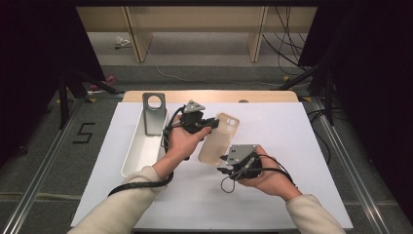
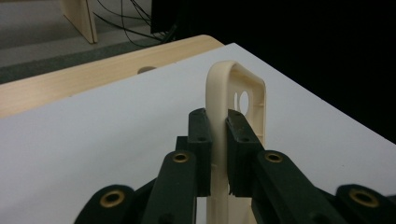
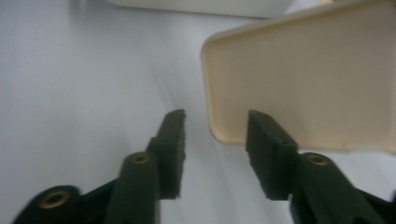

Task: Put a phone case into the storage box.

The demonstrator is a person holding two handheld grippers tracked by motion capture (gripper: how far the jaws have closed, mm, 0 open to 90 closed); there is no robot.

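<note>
The left gripper (image 1: 213,123) had its jaws clamped on the edge of a cream phone case (image 1: 220,139), holding it above the white table (image 1: 292,146), right of the metal tray (image 1: 139,146). The right gripper (image 1: 225,165) stood parted beside the case's lower corner, gripping nothing.

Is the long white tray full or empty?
Empty, as far as it shows. The high view shows the white tray with a bare floor, and the grey metal plate with a round hole stands at its far end.
</note>
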